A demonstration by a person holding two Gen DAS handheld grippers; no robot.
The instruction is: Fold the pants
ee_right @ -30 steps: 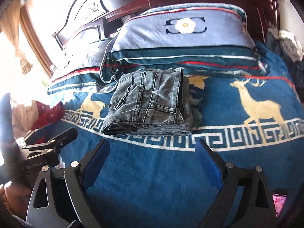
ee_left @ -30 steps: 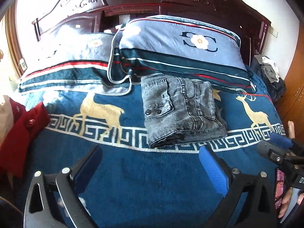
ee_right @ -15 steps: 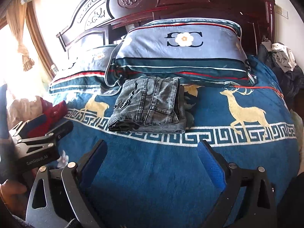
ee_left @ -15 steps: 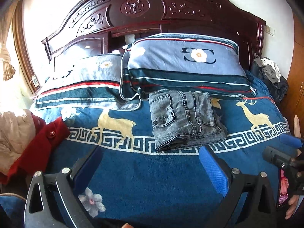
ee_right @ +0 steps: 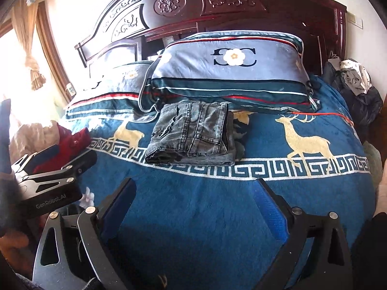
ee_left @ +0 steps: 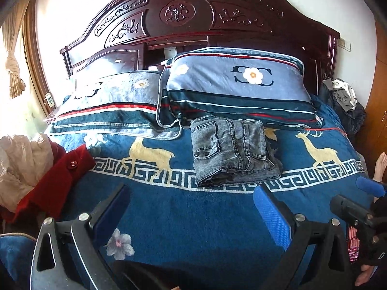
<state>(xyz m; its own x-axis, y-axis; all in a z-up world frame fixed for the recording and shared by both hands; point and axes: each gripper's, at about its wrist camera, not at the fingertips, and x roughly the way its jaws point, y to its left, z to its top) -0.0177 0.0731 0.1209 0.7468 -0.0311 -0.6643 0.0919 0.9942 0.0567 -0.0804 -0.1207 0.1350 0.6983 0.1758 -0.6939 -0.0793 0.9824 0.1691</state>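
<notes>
Folded pants lie on blanket nr pillow; both hand-held grippers, left & right, fingers apart, empty.

1. A carved dark wooden headboard rose against a white wall at the top of the frame.
2. Bright daylight flooded in at far left beside a tied-back curtain.
3. A blue deer-patterned blanket covered the bed, with two pillows in the centre.
</notes>
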